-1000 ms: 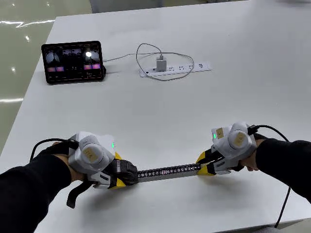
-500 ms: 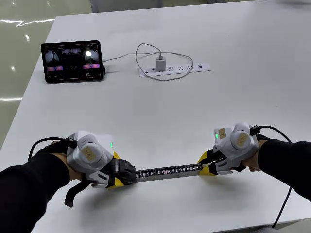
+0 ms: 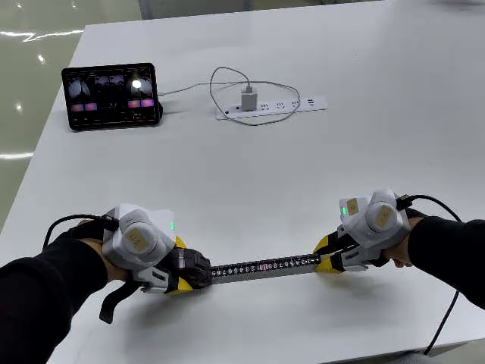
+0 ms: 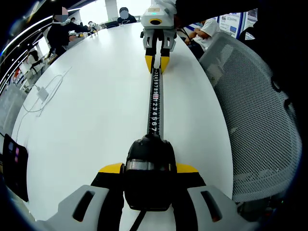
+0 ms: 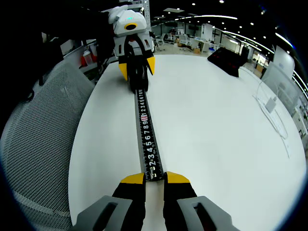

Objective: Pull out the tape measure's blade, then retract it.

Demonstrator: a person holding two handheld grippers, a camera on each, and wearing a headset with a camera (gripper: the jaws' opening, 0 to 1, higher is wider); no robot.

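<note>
Black blade (image 3: 264, 267) longer; right tongs (image 3: 321, 258) further out.

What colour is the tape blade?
The blade is black with white numbers; clearest in the right gripper view.

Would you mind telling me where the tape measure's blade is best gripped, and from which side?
Grip the blade at its free tip, approaching end-on from the side away from the case. It is a flat, narrow strip stretched straight, so jaws can likely straddle its edges there, as the right gripper does.
</note>
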